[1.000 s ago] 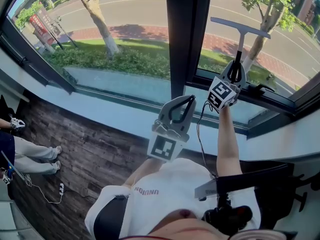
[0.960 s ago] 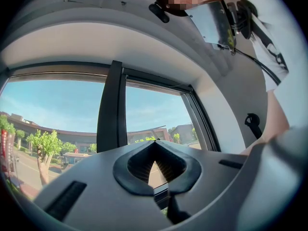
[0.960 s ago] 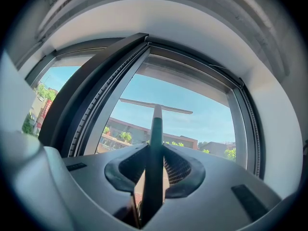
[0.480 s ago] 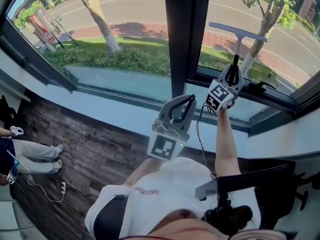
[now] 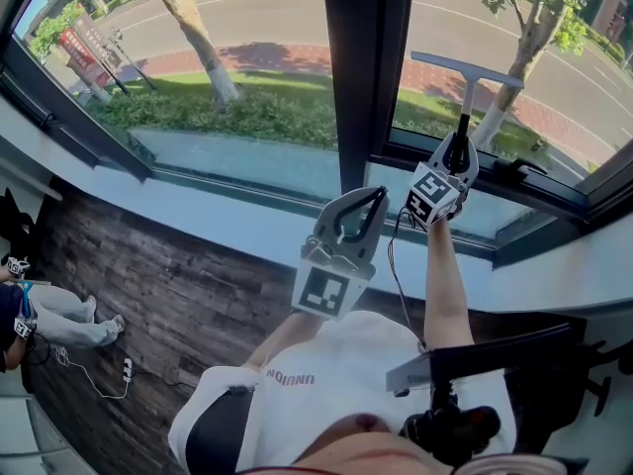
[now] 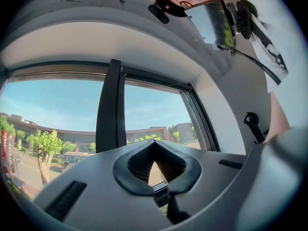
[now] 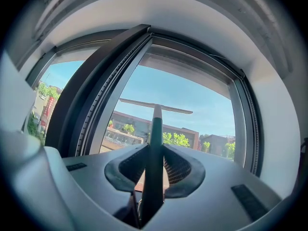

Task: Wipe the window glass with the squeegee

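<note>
Head view: R gripper raised at arm's length toward the right window pane, clenched on the squeegee handle; T-blade sits above the gripper, across the pane's lower part, just right of the dark mullion. Can't tell if the blade touches glass. L gripper is lower, in front of the sill, near the mullion base. Wood floor below; another person's legs at far left. L gripper view: jaws closed tip to tip, nothing btwn them, mullion beyond. R gripper view: the 2 jaws grasp the squeegee's dark handle, shaft running straight up to the crossbar w/ sky behind.
</note>
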### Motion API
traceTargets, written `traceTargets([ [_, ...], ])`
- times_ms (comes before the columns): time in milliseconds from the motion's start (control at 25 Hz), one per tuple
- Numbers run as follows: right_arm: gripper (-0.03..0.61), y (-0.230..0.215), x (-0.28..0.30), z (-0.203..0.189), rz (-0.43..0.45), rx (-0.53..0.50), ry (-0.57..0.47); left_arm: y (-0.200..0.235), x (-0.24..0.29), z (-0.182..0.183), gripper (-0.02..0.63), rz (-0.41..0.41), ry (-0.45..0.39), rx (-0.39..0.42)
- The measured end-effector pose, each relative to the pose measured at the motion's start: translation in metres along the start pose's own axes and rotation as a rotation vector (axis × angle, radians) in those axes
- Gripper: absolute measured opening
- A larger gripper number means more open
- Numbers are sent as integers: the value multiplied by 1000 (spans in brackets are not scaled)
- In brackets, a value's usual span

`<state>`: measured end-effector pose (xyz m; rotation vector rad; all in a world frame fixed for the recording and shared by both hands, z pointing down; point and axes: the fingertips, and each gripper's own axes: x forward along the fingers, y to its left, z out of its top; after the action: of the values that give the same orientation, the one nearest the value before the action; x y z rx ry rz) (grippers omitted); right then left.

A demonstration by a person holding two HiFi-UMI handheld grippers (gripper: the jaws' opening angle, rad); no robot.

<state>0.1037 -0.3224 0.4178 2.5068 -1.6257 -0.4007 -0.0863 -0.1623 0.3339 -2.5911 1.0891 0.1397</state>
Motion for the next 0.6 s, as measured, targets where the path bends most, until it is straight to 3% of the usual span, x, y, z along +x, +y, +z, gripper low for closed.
traceTargets([
  [600,92,7,-9,-24,26,-19,57,-2,2,-2,-5,-3,15,19],
])
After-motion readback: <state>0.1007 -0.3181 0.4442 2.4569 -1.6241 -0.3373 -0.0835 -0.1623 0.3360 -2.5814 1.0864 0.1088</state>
